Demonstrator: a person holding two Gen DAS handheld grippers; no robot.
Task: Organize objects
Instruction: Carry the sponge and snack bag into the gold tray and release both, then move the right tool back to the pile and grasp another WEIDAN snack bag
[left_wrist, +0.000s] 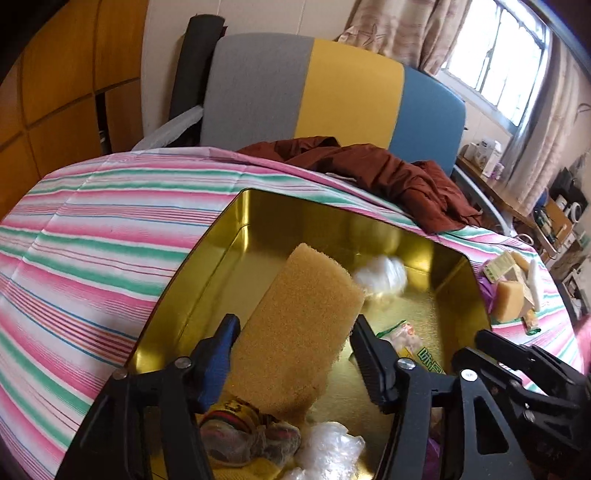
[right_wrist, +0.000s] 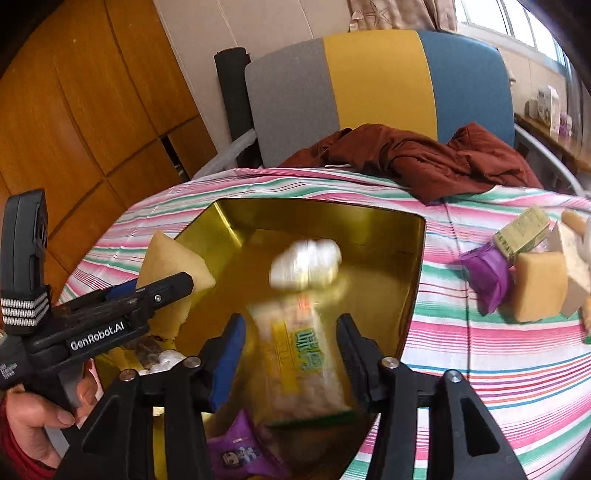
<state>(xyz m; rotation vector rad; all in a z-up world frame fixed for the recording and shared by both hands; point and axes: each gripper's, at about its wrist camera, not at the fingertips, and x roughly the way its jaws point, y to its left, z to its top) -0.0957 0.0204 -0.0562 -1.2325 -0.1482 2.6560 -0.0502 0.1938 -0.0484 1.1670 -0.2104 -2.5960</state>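
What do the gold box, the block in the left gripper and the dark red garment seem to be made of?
Box: probably metal tin, shiny gold, mirror-like walls.
Block: sponge or foam, matte yellow, porous grainy surface.
Garment: thin woven cloth, perhaps synthetic; it crumples into soft folds.

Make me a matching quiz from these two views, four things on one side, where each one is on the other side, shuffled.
Things:
1. large yellow sponge
2. maroon jacket
3. green carton
4. purple snack packet

Places:
A. on the striped cloth, right of the gold tin
B. between the fingers of the left hand-held gripper
C. crumpled at the far edge, before the chair
D. inside the tin, at its near end

Pairs: 1-B, 2-C, 3-A, 4-D
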